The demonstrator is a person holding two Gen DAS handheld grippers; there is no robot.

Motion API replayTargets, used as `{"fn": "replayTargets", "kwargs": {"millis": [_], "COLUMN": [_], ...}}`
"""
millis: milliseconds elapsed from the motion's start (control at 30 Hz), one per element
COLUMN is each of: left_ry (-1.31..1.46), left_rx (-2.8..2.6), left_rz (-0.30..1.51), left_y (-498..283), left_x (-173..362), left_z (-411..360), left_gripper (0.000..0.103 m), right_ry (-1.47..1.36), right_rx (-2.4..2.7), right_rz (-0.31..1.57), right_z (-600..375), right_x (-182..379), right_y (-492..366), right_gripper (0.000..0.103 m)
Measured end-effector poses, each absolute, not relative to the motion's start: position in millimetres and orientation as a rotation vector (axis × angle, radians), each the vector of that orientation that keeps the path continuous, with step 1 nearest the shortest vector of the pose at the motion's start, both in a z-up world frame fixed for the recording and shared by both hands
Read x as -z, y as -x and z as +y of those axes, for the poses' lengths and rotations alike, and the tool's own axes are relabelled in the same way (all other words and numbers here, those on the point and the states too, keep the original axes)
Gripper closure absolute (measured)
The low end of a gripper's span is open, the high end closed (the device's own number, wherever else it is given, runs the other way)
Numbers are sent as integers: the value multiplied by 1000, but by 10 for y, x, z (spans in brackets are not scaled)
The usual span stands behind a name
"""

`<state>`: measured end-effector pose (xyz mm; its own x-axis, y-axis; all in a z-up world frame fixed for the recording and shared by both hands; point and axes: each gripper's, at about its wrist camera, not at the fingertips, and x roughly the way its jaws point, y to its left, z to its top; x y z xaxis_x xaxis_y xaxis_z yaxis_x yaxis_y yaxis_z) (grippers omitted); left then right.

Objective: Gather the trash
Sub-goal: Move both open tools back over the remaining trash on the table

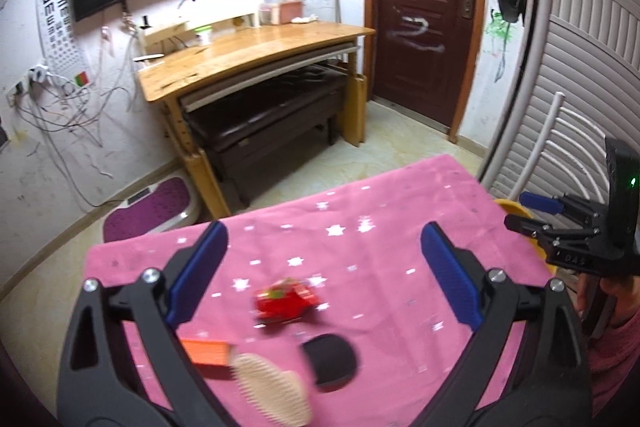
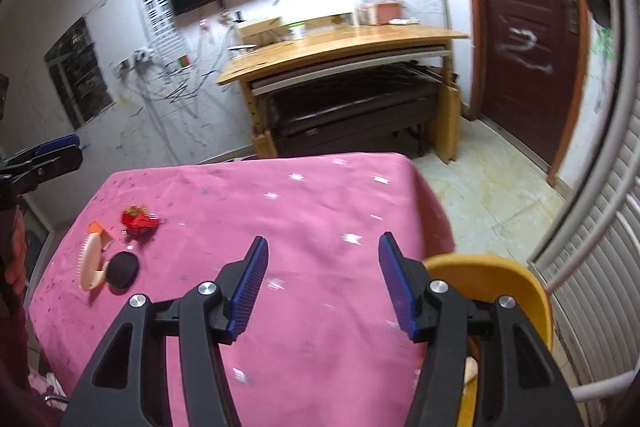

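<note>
Left claw point(image 1: 324, 275) open above red wrapper point(image 1: 286, 301) on pink tablecloth point(image 1: 400, 227).

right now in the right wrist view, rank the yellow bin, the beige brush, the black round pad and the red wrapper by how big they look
1. yellow bin, though it sits nearest the camera and is partly hidden
2. beige brush
3. black round pad and red wrapper look about alike, so I won't rank them.

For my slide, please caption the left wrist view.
Open left gripper above crumpled red wrapper on pink tablecloth.
</note>
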<state>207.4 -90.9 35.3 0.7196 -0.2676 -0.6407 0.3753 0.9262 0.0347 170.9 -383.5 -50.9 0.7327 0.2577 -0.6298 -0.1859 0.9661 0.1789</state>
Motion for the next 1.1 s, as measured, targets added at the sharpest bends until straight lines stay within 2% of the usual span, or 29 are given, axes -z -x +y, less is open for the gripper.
{"fn": "replayTargets", "kwargs": {"millis": [467, 833, 1100], "left_ry": [-145, -105, -97], "left_rx": [250, 250, 283], "left_rz": [749, 860, 891], "left_y": [-2055, -2157, -2187], "left_x": [1, 428, 552], "left_z": [10, 197, 270], "left_gripper": [10, 10, 10], "right_ry": [34, 90, 119], "right_rx": [-390, -459, -490], "right_rz": [750, 785, 801], "right_z": [-2695, -2181, -1947], "right_x": [477, 527, 566], "right_y": [-2005, -2172, -2283], "right_gripper": [45, 39, 36]}}
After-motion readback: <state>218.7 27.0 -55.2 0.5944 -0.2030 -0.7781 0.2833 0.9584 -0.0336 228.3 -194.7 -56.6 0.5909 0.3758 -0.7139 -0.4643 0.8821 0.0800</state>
